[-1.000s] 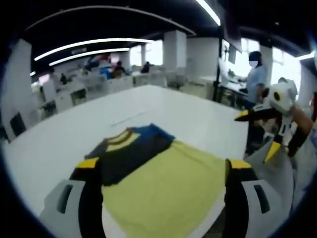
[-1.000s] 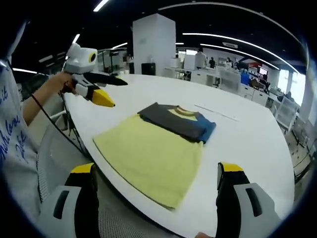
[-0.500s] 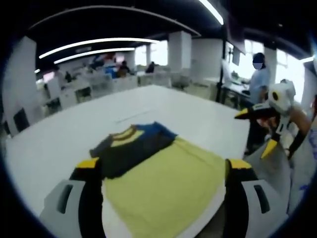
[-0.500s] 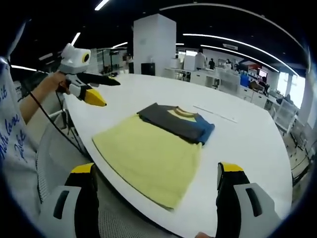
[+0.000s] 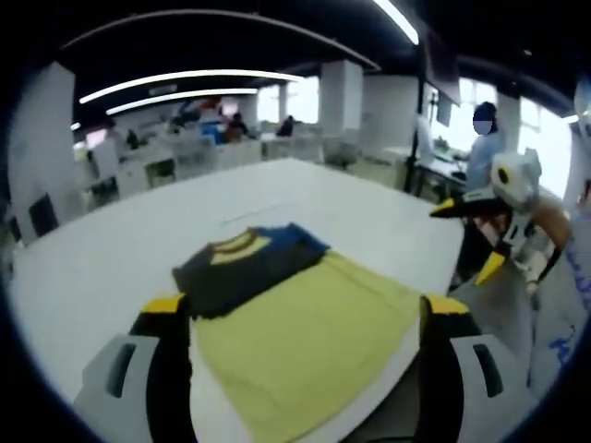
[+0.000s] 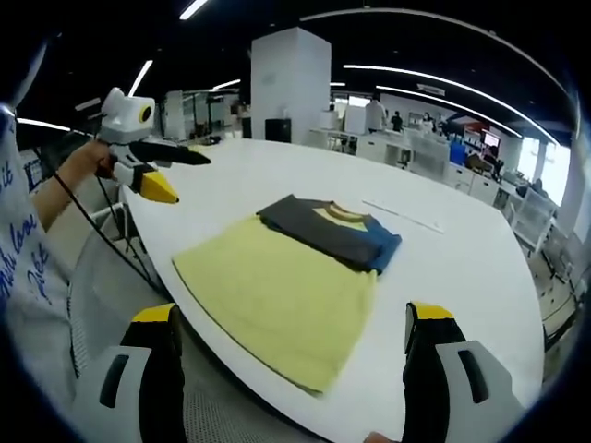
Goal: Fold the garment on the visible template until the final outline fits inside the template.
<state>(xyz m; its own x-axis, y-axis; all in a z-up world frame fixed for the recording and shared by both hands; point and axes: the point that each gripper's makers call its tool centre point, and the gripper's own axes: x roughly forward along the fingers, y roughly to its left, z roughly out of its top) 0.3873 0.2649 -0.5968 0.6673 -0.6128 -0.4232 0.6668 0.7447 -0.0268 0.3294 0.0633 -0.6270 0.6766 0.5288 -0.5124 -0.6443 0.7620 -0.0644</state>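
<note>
Your large white oval table (image 6: 480,268) carries a flat pale-yellow rectangular template sheet (image 6: 277,295) at its near edge. The folded dark-grey, yellow and blue garment (image 6: 332,231) lies on the sheet's far end, overhanging it slightly. Your left gripper (image 6: 166,175) hangs in the air off the table's edge, jaws spread, grasping nothing. Your right gripper (image 5: 476,235) likewise floats beside the table, jaws parted and empty.

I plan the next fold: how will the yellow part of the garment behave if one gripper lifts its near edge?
The garment lies flat like thin cloth, so it would probably droop. It looks light. On the smooth white table it may slide.
</note>
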